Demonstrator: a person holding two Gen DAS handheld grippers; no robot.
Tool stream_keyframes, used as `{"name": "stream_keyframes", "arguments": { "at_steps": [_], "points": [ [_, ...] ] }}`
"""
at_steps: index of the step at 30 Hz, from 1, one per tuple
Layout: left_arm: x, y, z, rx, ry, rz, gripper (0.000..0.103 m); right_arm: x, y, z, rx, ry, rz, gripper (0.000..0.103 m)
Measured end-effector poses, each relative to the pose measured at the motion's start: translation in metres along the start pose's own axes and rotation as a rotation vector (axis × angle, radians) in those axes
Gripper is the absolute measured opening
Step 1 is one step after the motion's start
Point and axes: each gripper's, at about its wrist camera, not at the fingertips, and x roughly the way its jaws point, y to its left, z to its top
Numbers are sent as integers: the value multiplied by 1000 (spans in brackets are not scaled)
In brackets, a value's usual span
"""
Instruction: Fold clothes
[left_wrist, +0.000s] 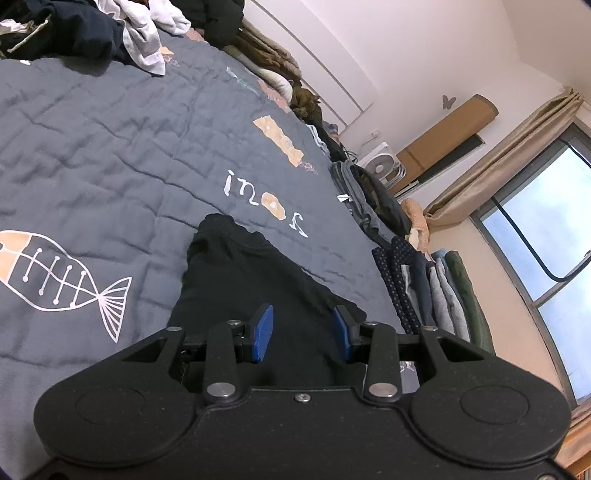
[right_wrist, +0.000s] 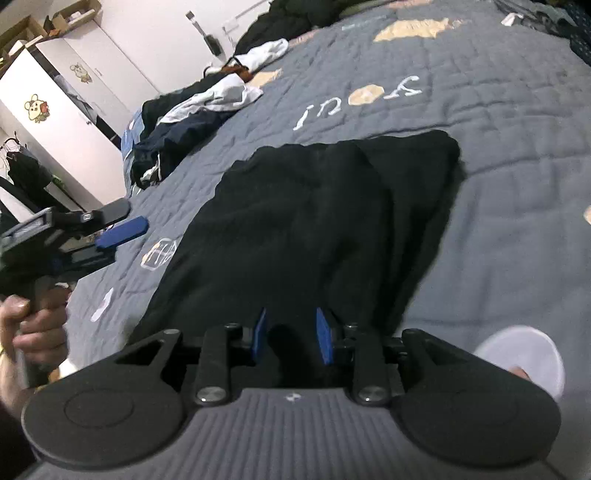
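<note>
One grey quilt fills both views, and one black garment lies flat across the centre of each, its near edge running under the fingers. One heap of unfolded clothes sits upper left in the right wrist view, one row of folded clothes right of centre in the left wrist view. Two grippers: the left gripper and right gripper both have blue pads spread apart over the black cloth, pinching nothing, and one hand shows at the lower left.

Matt black cloth garment, crinkled quilted grey bedspread, blue ribbed plastic fingers
</note>
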Motion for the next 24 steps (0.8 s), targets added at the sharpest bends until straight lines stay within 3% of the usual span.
{"name": "stream_keyframes", "arguments": {
  "at_steps": [3, 8, 14, 19, 21, 24],
  "points": [
    [2, -3, -2, 17, 17, -7, 36, -21, 3, -5, 27, -73, 11, 34],
    [7, -6, -7, 42, 39, 1, 36, -19, 13, 23, 49, -203, 72, 38],
    [7, -11, -2, 136, 26, 72, 36, 17, 9, 69, -76, -221, -101, 42],
    [26, -18, 21, 315, 22, 177, 39, 22, -20, 70, -74, -250, -156, 44],
    [45, -22, 33, 454, 36, 234, 39, 27, -28, 68, -58, -227, -165, 44],
    [77, -29, 47, 677, 124, 273, 38, 26, -34, 66, -37, -228, -140, 45]
  ]
}}
